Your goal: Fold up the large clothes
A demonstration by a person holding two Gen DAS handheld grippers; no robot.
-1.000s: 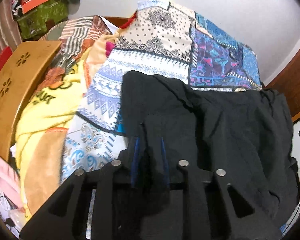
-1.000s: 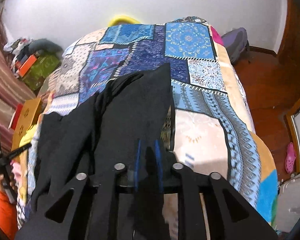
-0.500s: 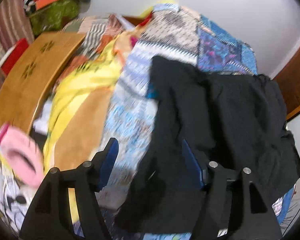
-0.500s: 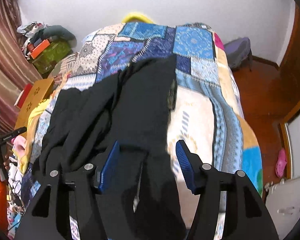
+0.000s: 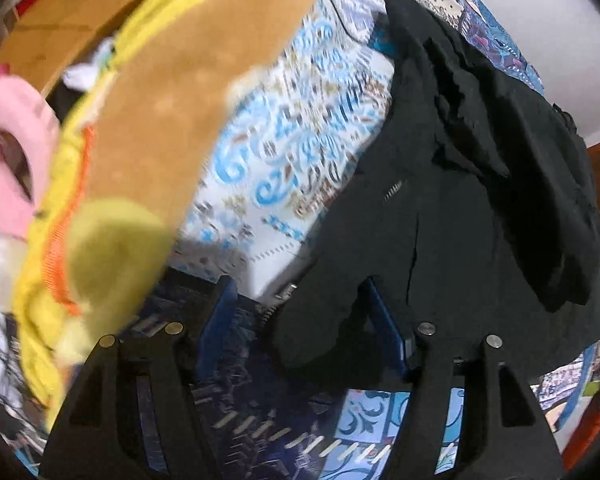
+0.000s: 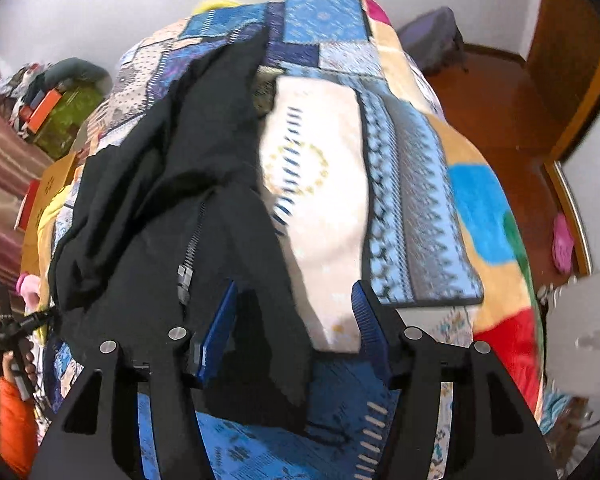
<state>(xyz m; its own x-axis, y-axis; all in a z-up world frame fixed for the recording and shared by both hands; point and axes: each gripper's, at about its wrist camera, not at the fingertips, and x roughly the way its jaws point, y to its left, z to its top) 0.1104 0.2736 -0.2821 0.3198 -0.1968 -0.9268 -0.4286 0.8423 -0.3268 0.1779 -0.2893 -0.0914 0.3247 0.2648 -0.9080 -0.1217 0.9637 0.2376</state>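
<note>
Lying loose on the patchwork bedspread [image 6: 328,208], black jacket [image 6: 172,184], both grippers' jaws parted, gripping nothing.

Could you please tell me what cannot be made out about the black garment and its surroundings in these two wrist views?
- Black jacket, left wrist view: its lower hem is hidden behind the left gripper.
- Same jacket, right wrist view: the near end runs behind the right gripper.
- Yellow and brown blanket, left wrist view: blurred, so its pattern is unreadable.
- Patchwork bedspread, right wrist view: the jacket covers its left part.
</note>
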